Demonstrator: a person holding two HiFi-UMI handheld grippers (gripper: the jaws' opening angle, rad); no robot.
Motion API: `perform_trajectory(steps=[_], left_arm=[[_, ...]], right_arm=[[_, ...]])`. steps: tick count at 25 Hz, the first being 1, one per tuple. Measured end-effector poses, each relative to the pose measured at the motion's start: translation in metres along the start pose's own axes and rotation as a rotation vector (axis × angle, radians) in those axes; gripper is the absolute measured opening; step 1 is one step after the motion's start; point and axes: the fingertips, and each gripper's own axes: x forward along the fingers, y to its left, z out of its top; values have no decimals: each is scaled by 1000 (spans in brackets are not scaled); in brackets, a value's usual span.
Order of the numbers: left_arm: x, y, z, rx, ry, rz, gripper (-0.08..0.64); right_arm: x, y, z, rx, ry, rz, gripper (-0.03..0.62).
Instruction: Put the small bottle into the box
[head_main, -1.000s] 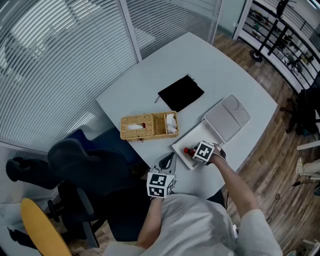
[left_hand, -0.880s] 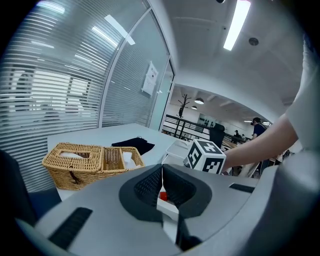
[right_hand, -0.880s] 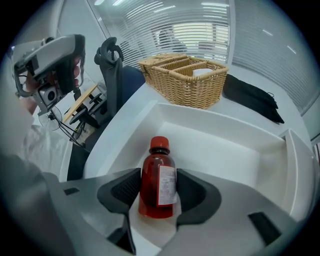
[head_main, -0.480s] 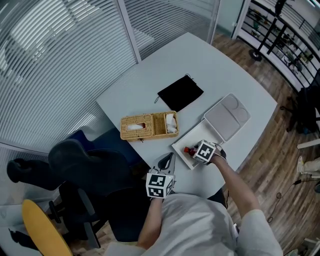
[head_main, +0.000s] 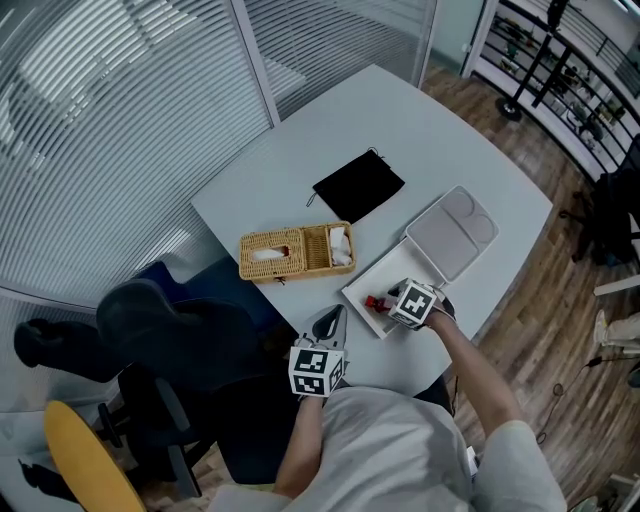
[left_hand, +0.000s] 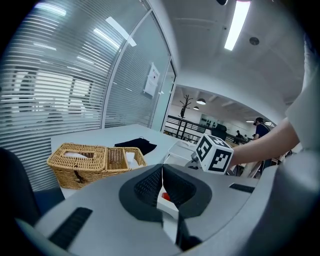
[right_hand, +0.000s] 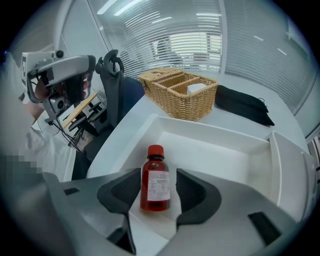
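Note:
The small bottle (right_hand: 155, 182), red liquid with a red cap and a white label, rests in the near corner of the open white box (right_hand: 210, 150). My right gripper (right_hand: 156, 192) stands open around it, a pad on each side and a narrow gap showing on the right. In the head view the bottle (head_main: 375, 301) shows as a red spot in the box (head_main: 385, 272) just ahead of the right gripper (head_main: 388, 303). My left gripper (head_main: 330, 325) hovers at the table's near edge, its pads pressed together with nothing between them (left_hand: 161, 172).
The box's lid (head_main: 452, 232) lies open to the far right. A wicker basket (head_main: 297, 251) stands left of the box and a black pouch (head_main: 359, 185) lies behind it. A dark office chair (head_main: 170, 340) sits at the table's near-left edge.

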Motion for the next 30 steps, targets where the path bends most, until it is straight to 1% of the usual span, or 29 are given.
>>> perform_trajectory(steps=[3, 6, 8, 13, 17, 21, 27, 30], left_arm=[[2, -2, -1, 3, 6, -7, 29], [3, -3, -1, -1, 6, -10, 29], [4, -3, 0, -3, 5, -13, 29], [8, -5, -1, 2, 12, -28, 29], [10, -11, -2, 11, 19, -49, 29], [15, -21, 0, 26, 24, -72, 29], [18, -30, -3, 43, 37, -93, 29], [19, -32, -4, 48, 38, -99, 29]], right_arm=[[-12, -2, 1, 11, -41, -17, 229], [-27, 1, 2, 68, -121, -41, 229], [-37, 3, -1, 98, -173, -79, 227], [-56, 13, -3, 180, -275, -126, 225], [-80, 11, 2, 270, -408, -195, 224], [-106, 12, 5, 356, -518, -239, 224], [-126, 14, -7, 463, -613, -287, 222], [-128, 15, -14, 486, -636, -317, 222]])
